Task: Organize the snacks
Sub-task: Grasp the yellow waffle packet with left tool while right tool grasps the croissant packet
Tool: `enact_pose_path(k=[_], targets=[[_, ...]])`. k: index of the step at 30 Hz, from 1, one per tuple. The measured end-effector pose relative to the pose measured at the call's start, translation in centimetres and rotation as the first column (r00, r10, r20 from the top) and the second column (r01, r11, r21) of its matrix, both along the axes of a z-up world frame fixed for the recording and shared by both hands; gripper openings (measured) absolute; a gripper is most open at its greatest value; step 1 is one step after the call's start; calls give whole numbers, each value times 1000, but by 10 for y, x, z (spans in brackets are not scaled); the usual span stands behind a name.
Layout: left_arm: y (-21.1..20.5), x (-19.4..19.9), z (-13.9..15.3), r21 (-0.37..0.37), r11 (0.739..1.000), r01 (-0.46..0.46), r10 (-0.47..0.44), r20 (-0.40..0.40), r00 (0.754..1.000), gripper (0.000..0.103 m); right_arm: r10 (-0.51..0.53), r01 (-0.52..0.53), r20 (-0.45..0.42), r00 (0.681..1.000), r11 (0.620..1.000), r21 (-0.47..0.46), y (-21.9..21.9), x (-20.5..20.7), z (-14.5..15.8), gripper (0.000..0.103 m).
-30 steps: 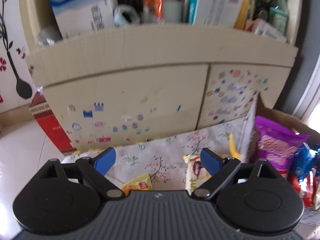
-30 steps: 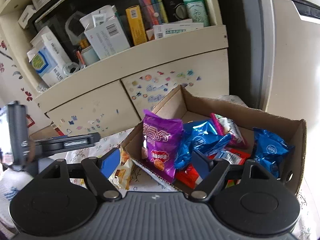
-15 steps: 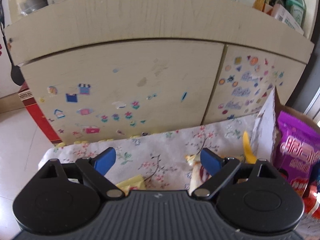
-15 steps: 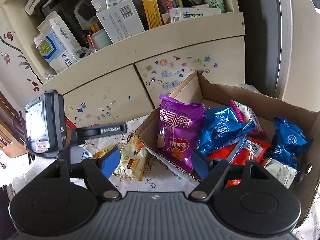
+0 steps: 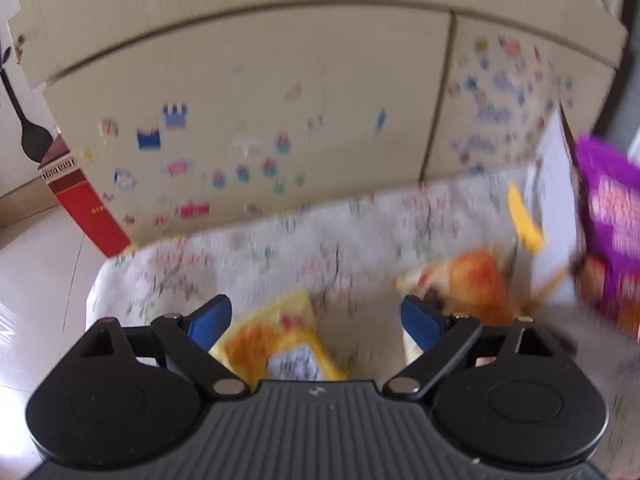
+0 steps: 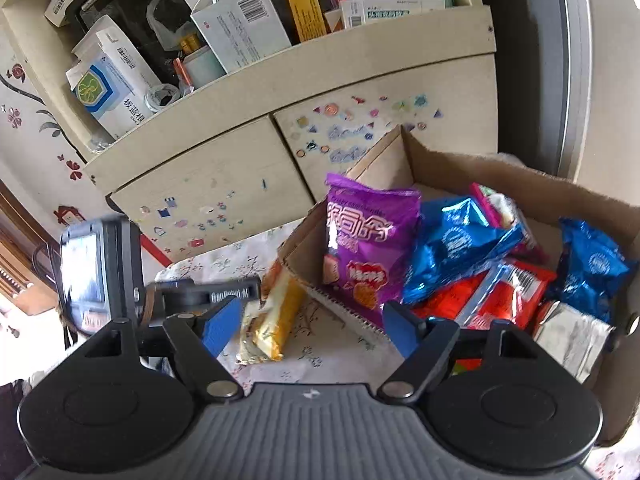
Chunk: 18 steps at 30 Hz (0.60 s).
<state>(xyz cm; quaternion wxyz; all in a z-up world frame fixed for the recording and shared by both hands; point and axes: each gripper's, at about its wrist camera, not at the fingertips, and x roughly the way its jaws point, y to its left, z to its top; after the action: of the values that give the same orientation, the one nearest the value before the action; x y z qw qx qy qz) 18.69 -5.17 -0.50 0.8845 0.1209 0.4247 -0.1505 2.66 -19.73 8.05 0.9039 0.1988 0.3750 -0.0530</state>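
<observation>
While tilted downward, left gripper (image 5: 316,320) agape.

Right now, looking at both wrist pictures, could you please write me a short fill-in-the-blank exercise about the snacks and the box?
1. The purple bag stands inside the cardboard ____.
2. The yellow packet lies on the flowered cloth between the left gripper's ____ fingers.
3. The cupboard doors are covered with small ____.

Missing words: box; blue; stickers
</observation>
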Motion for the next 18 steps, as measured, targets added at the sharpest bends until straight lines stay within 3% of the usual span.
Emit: enact_pose_path(k=[3,11,18], targets=[[6,-19,-12,64,997,33,-33,-3,999,93,15,-15,-8,1000,1000,13,4,1,-2,84],[32,-44,-11,-23,999,39,-41,-92,995,96,50,-48,-49,998,998,50,14,1,-13,84],[43,-62,-7,-15,994,111,-112,-140,984,93,87,-82,-57,995,993,81,19,8,-25,84]])
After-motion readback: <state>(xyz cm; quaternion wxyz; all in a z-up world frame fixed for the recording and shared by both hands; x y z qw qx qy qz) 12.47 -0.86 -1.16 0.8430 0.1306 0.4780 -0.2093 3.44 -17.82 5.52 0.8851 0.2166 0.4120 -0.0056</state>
